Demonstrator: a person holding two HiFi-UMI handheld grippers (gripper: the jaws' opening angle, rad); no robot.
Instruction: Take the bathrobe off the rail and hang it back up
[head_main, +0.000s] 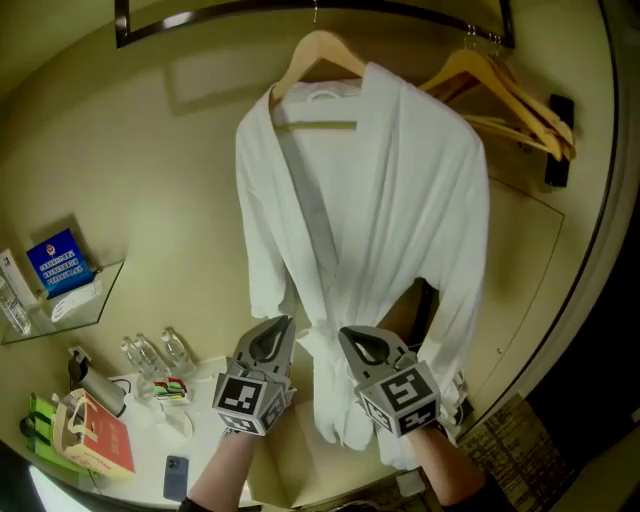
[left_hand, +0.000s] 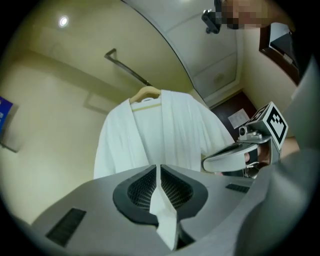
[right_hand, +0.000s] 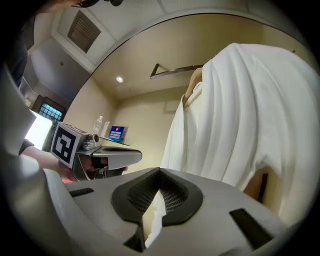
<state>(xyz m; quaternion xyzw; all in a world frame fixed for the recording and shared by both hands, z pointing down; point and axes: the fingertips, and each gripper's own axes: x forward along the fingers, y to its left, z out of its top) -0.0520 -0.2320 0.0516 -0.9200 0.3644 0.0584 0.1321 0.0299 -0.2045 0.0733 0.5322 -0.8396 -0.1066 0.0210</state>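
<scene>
left gripper (head_main: 272, 338) and right gripper (head_main: 362, 345) are hovering clenched, empty. next they should be gripping the white towelling bathrobe's (head_main: 385, 200) pale wooden hanger (head_main: 318, 50).

Grey moulded shells on left gripper (head_main: 276, 328) and right gripper (head_main: 352, 338), black mesh pads (left_hand: 142, 189), 2 cubes (head_main: 247, 395) with black-and-white square markers

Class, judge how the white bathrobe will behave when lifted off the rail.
Probably floppy: the bathrobe hangs in soft folds. Likely to swing, hanging from one wooden hanger hooked on the rail. Its thick cloth suggests some weight.
</scene>
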